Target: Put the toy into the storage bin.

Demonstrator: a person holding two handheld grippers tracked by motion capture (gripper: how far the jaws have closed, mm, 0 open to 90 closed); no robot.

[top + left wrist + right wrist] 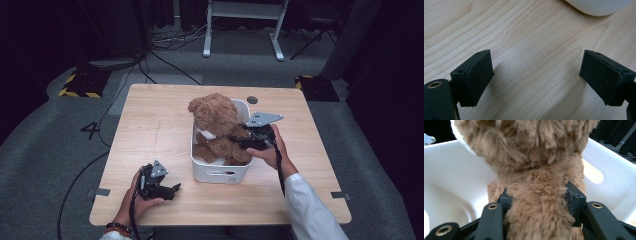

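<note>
A brown teddy bear [216, 125] was seated upright in a white bin [218, 170] near the middle of the wooden table [150, 125]. The right tongs [239, 140] were clamped on the bear's fur from the bin's right side, a plush limb [539, 205] being pressed between both jaws. The left tongs [175, 189] were rested on the table near the left front edge, spread wide with nothing between them, the bin just to their right.

You face a light wooden table [150, 130] standing on grey carpet [45, 140], with dark curtains around. Black cables [165, 42] trail across the floor toward a white desk frame [242, 25], and yellow-black hazard tape [75, 85] marks one floor plate.
</note>
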